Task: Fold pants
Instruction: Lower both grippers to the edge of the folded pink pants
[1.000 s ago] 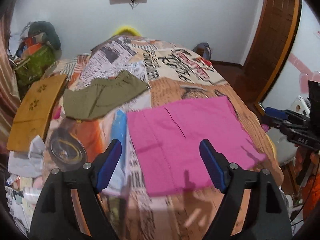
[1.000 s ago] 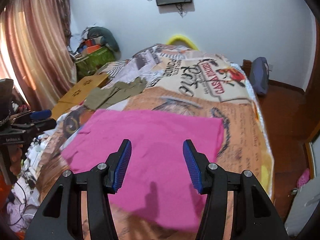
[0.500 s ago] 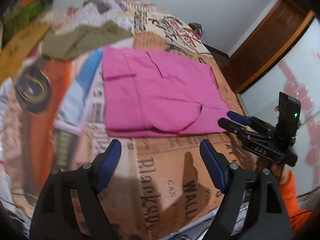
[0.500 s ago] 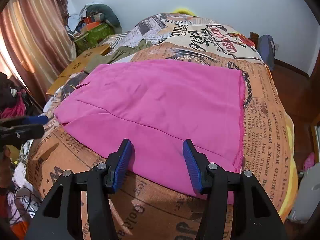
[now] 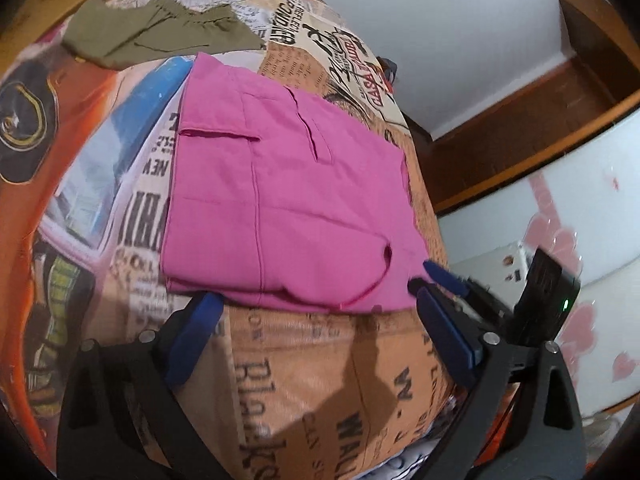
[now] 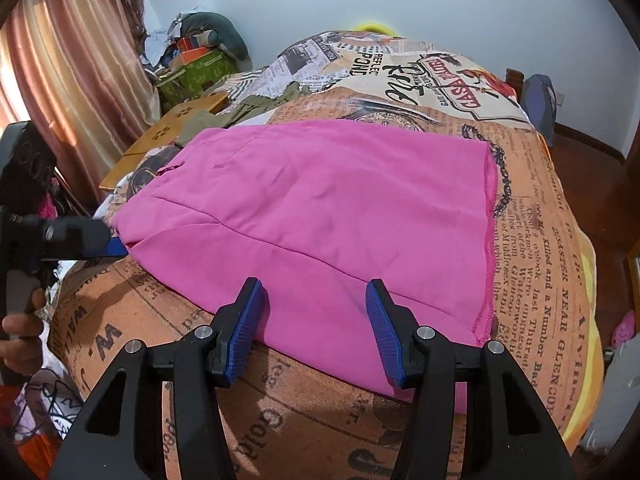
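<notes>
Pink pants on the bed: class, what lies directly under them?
The pink pants lie flat on the newspaper-print bedspread, which shows on every side. The print beneath them is covered, so nothing more can be told.

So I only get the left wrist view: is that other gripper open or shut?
Observer: Open. The right gripper has its jaws spread over the near edge of the pink pants.
Operator: Is there a window?
Observer: I can't see one, but a sunlit pinkish curtain hangs at the left.
Operator: Anything on the floor?
Observer: A pink shoe lies to the right of the bed.
</notes>
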`<state>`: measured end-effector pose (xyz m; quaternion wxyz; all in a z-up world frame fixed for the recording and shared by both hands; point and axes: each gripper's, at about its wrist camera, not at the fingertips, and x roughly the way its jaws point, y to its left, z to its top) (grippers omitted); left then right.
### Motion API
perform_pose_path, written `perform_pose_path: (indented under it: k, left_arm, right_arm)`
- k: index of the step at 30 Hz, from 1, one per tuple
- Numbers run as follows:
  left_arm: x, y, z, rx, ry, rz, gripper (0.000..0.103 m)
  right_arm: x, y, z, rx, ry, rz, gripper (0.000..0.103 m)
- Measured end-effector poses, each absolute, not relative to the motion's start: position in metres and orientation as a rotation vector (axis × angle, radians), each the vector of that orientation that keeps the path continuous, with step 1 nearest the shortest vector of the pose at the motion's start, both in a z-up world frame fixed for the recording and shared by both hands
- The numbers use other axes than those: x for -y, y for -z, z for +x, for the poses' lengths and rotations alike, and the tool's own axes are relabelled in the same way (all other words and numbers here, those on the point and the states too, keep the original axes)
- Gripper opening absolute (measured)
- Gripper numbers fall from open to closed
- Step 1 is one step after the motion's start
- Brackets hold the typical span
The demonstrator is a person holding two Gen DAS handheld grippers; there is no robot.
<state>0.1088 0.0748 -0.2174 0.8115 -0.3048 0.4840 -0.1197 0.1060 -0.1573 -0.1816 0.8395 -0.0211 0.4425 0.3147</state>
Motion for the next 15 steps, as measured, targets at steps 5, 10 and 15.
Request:
perform_pose_path:
  k: [5,10,15]
  left_arm:
    - [-0.075,0.216,0.124,-1.030,0.167,-0.623,0.085]
    - [-0.078,0.215,0.137,-1.034,0.093,-0.608,0.069]
    - [-0.087,0.217,0.146,-1.044,0.028,-0.585,0.026]
  right_arm:
    - [0.158,0.183,0.107,-0.939,-0.674,-0.026,0.050]
    - [0.160,0.185,0.108,-0.943,-0.678,-0.010,0.050]
    - [0.162,0.185,0.109,-0.949,-0.672,-0.001,0.050]
